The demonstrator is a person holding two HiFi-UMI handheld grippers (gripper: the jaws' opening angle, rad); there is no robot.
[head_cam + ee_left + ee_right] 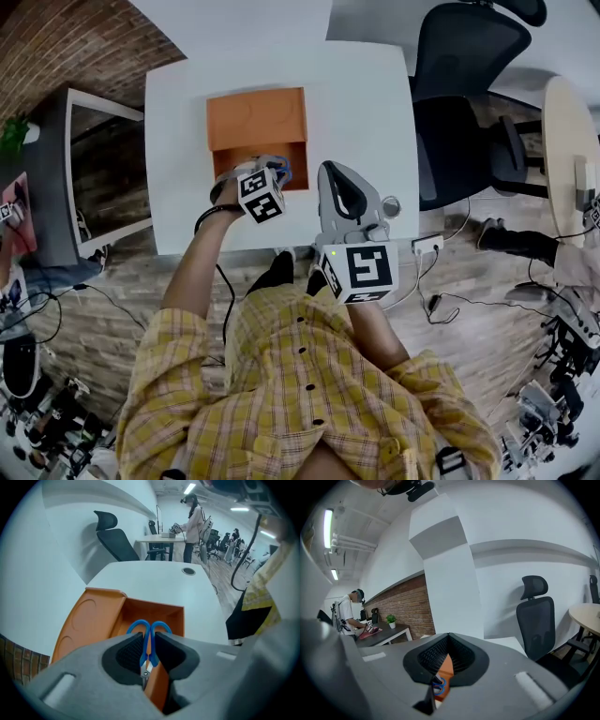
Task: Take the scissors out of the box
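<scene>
Left gripper [277, 173] is over the orange box [246, 157] on the white table [366, 103], pointing steeply down at the open compartment's near right corner, and it has the scissors [284, 172] — the blue handles peek out just past its marker cube [262, 195]. In the left gripper view it's plain: the left gripper [149, 656] has both dark ribbed pads pressed on the scissors [149, 639], clamped just above the steel pivot, with the two blue loops sticking out beyond the pads and the blades running back toward the camera. Behind the loops sits the box's inner wall [159, 613], and the lid [84, 620] lies folded open to the side, flat on the table. How far the scissors are clear of the box I can't make out from here. Over on the other side, the right gripper [339, 183] hangs by the table's near edge, just right of the box and apart from it. The right gripper [447, 639] has its jaws together at the tips with nothing between them — only a thin wedge of a gap, through which the orange box and the blue loops [438, 684] show.
</scene>
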